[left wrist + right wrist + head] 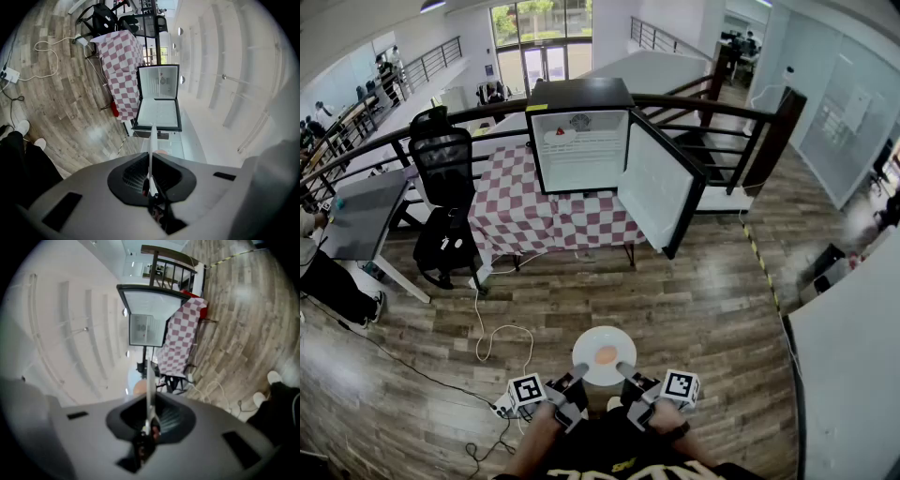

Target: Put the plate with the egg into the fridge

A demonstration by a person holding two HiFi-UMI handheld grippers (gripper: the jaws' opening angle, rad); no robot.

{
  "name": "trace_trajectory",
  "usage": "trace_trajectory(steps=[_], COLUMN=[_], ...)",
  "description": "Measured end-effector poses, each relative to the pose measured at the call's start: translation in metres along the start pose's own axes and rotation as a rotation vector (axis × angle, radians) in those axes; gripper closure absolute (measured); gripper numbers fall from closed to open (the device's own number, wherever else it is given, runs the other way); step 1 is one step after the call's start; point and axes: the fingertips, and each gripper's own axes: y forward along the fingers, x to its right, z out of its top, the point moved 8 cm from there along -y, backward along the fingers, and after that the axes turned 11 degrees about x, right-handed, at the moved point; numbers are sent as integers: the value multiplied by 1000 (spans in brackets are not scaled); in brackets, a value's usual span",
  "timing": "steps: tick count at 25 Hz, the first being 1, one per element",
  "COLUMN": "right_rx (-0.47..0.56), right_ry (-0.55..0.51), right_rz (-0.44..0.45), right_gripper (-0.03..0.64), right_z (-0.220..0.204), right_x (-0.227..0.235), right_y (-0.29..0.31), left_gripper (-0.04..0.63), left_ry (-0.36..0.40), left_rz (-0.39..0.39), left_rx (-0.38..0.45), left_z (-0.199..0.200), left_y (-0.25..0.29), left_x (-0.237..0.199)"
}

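A white plate (604,356) with an orange-yolked egg (606,355) on it is held out over the wooden floor, close to my body. My left gripper (578,373) is shut on its near-left rim and my right gripper (624,371) on its near-right rim. In the left gripper view the plate (151,150) shows edge-on as a thin white line running into the shut left gripper (151,187). The right gripper view shows the plate (148,390) the same way, pinched in the right gripper (149,427). The black mini fridge (580,133) stands ahead, its door (661,187) swung open to the right.
The fridge sits on a table with a red-and-white checked cloth (530,211). A black office chair (445,169) and a grey desk (364,214) stand at the left. A white cable (492,337) and a power strip lie on the floor. A stair railing (722,122) runs behind.
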Motion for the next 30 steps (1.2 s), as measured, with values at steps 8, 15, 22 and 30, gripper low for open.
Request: trace_trajectory(steps=[8, 15, 22, 30], right_rx=[8, 11, 31, 84], right_ry=[-52, -29, 31, 14], right_rz=[38, 65, 85, 71], right_gripper=[575, 575, 575, 575], right_z=[52, 66, 80, 99], right_x=[1, 9, 13, 6], right_y=[-23, -19, 4, 60], left_gripper=[560, 559, 558, 558], left_ry=[-17, -21, -42, -56], left_rz=[-18, -14, -15, -22], left_rx=[26, 55, 69, 27], left_z=[-45, -47, -34, 22], left_y=[36, 49, 66, 107], left_x=[10, 8, 9, 9])
